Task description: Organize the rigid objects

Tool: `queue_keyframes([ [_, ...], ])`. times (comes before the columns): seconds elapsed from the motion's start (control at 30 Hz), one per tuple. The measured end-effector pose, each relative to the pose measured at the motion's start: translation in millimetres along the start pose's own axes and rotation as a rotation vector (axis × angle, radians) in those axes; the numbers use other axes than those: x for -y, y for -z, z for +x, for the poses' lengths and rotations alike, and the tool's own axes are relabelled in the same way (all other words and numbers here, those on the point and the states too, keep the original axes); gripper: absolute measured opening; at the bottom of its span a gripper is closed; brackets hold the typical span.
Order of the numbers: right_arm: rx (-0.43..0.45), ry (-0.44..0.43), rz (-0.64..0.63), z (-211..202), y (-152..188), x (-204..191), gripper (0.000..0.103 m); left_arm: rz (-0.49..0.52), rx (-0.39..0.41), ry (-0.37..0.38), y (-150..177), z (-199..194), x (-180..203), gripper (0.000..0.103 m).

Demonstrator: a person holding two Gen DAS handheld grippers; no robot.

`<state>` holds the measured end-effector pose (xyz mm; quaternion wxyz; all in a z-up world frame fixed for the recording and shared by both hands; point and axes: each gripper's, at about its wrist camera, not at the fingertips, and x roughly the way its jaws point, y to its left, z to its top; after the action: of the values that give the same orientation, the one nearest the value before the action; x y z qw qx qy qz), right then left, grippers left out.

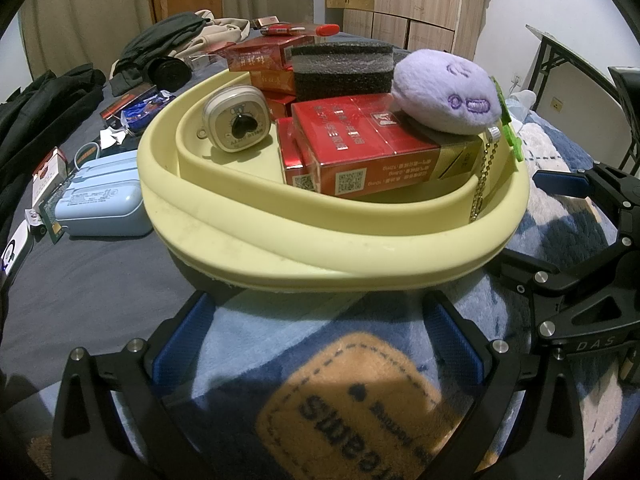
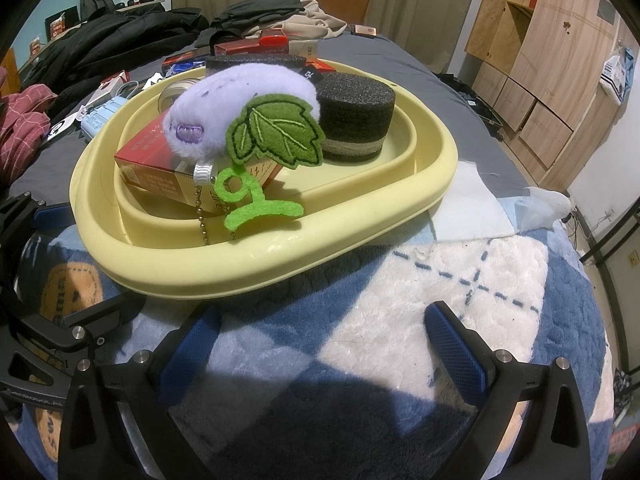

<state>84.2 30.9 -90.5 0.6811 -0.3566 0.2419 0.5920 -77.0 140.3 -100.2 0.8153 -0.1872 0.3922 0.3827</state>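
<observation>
**Both grippers waited empty, low in front of the filled yellow basin on the bed.**

Your left gripper (image 1: pixel 318 344) and right gripper (image 2: pixel 322 346) each had their jaws spread wide over the blanket (image 2: pixel 420 304), pinching nothing. The yellow basin (image 1: pixel 320 264) lay dead ahead at 12 o'clock of the left jaws, just beyond them, and toward 11 o'clock of the right ones, its long axis running roughly 9 to 3 across the left view. Inside it, the red boxes (image 1: pixel 360 148) carried the purple plush (image 1: pixel 448 96), with the black foam block (image 1: pixel 342 68) behind and the small beige case (image 1: pixel 236 120) at 10 o'clock. The blue case (image 1: pixel 100 200) sat outside the basin on the bed at 9 to 10 o'clock, so I judge your left gripper the nearer one for it.
</observation>
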Motion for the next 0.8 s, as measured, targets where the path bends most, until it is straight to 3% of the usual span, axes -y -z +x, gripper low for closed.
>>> queue_keyframes([
  [0.8,0.000,0.000,0.000,0.1,0.0,0.4,0.103,0.002,0.001,-0.001,-0.7,-0.3,2.2,0.103],
])
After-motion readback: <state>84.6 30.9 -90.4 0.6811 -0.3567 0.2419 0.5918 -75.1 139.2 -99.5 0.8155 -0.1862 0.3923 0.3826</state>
